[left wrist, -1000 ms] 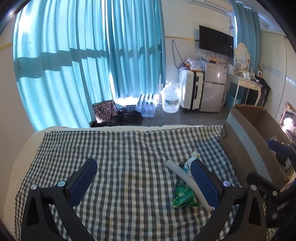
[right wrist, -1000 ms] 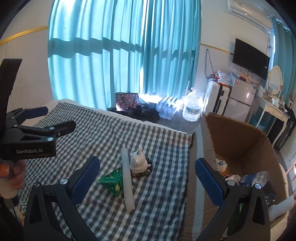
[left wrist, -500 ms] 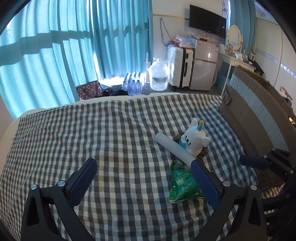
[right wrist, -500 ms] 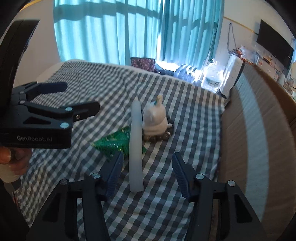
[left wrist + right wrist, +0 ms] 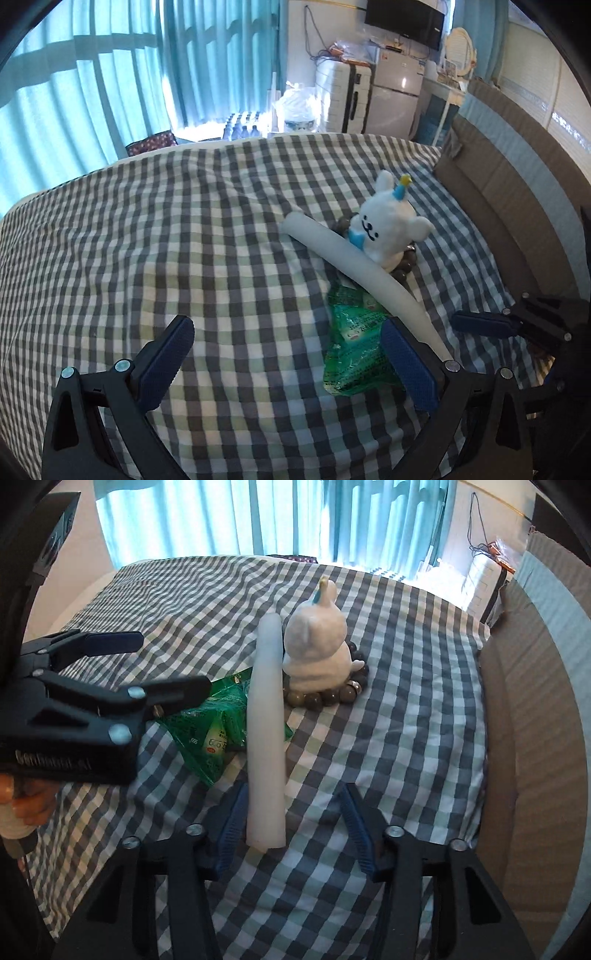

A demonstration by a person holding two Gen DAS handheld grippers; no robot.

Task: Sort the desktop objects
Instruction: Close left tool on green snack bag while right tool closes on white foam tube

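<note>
Closing off-centre round the foam tube [image 5: 266, 723] (left tongs [image 5: 288, 354] gaping, empty), the right tongs [image 5: 291, 827] may roll it aside.

Home bedroom, checkered bed [image 5: 207, 229], teal curtains [image 5: 110, 74], fridge [image 5: 397, 96]

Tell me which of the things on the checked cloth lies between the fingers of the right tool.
The long white tube: its near end lies between them. The plush rabbit and green packet lie farther off.
</note>
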